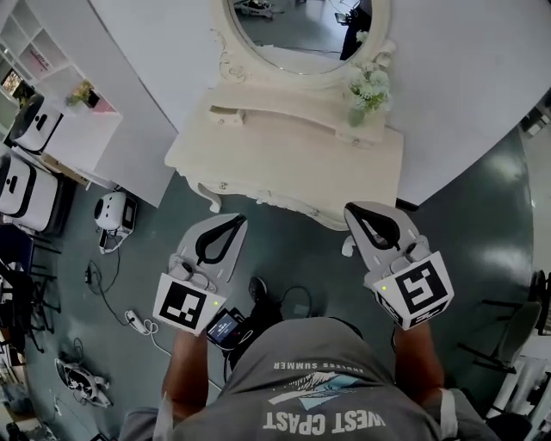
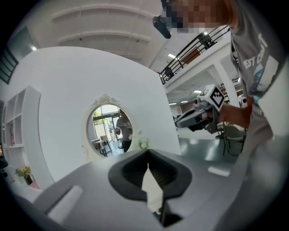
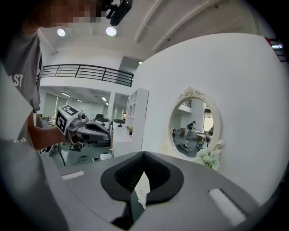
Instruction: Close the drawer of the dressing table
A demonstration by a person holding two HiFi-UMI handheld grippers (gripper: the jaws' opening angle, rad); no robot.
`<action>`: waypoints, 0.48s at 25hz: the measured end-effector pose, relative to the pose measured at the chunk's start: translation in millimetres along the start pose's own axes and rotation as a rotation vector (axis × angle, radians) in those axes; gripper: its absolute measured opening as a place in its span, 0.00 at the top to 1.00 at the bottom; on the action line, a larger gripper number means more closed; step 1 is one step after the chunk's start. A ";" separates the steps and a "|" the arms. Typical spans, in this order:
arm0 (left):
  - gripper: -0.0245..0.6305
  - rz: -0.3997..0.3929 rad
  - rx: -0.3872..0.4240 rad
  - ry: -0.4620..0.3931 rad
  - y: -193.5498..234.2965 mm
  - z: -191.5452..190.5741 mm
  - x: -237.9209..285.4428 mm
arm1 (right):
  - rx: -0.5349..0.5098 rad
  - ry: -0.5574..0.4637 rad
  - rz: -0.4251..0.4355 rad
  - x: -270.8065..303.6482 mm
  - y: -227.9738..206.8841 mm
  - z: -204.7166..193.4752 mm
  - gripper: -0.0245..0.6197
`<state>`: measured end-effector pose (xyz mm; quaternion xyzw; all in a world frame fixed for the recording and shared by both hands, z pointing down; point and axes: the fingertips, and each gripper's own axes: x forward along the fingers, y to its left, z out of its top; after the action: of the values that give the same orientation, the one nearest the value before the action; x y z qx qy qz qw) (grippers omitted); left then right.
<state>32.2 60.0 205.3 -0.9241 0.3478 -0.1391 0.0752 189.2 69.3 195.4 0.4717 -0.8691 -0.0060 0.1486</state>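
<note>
Head view: overhead, facing steeply down; dressing table [image 1: 293, 164] upper centre, near. Both gripper views: roughly level, facing its oval mirror [image 2: 108, 131], shared by all three views.

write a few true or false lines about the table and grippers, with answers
1. The left gripper and right gripper are both shut and empty. True.
2. The left gripper touches the table. False: it is short of the table, above the floor.
3. The flowers stand at the mirror's right in the head view. True.
4. The mirror is square. False: it is rounded.
5. The drawer is pushed fully in. False: it juts out at the table's upper left.
</note>
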 end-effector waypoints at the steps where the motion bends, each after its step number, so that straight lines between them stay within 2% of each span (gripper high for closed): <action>1: 0.96 -0.015 -0.001 -0.006 10.4 0.5 6.1 | 0.006 0.007 -0.012 8.7 -2.2 2.3 0.96; 12: 0.96 -0.136 0.010 -0.024 117.6 -19.1 39.2 | 0.050 0.051 -0.120 101.5 -1.8 27.2 0.96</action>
<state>-18.6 -54.6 203.8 -0.9469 0.2824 -0.1346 0.0743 131.7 -18.7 194.8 0.5264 -0.8352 0.0191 0.1584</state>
